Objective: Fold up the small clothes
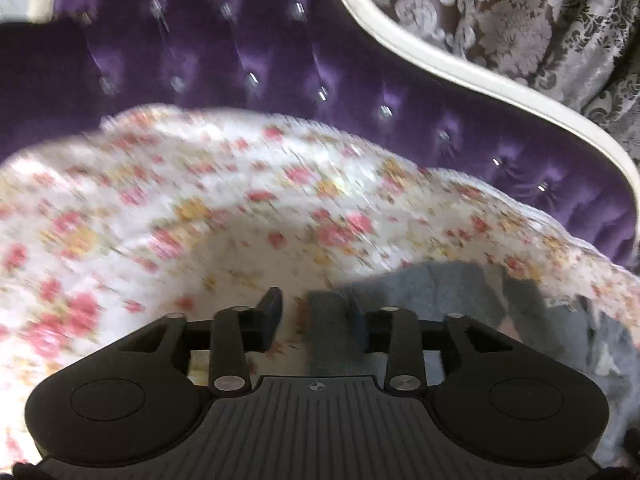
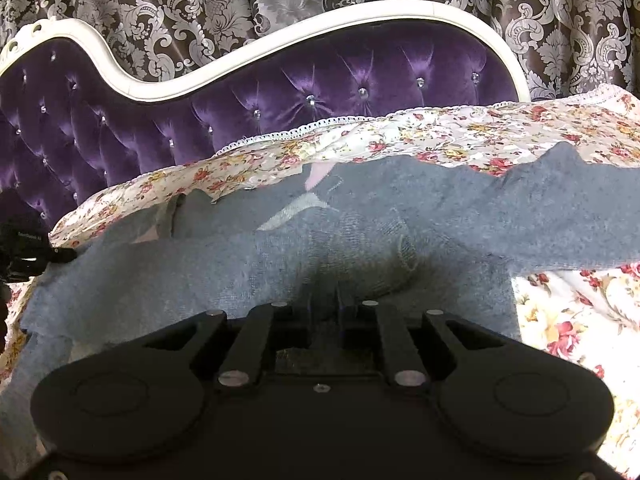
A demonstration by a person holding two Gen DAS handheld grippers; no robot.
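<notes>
Left wrist view: the left gripper point(image 1: 310, 304) hangs low over a floral bedspread point(image 1: 168, 208), a white quilted cloth printed with pink and yellow roses, smeared here by motion blur. Its two dark fingers point(image 1: 270, 312) stand apart, with a strip of grey knit fabric lying in the gap between them; whether they pinch that strip I cannot tell. The grey knit garment point(image 1: 448, 292) spreads off to the right of the fingers, soft and fuzzy, lying on the bedspread. Behind rises a purple velvet headboard point(image 1: 256, 60), deeply tufted and studded with small crystal buttons, edged by a curving glossy white frame point(image 1: 440, 64). Beyond the frame hangs a damask curtain point(image 1: 520, 20), brown with a pale silvery scroll pattern.

Right wrist view: the right gripper point(image 2: 326, 300) sits down in the grey knit garment point(image 2: 280, 248), its fingers drawn close together and clenched on a bunched fold of the wool. The garment stretches wide across the bed, a fine loose knit with a ribbed edge puckered just right of the fingers, a sleeve-like arm running off to the right, and a pale pink-and-white patch near its upper middle. The bedspread point(image 2: 560, 312) shows sharply here, with a white lace trim along its far edge. The left gripper's black body point(image 2: 24, 252) touches the garment's left edge. The tufted headboard point(image 2: 120, 128), its white frame point(image 2: 280, 36) and the damask curtain point(image 2: 200, 0) fill the background.
</notes>
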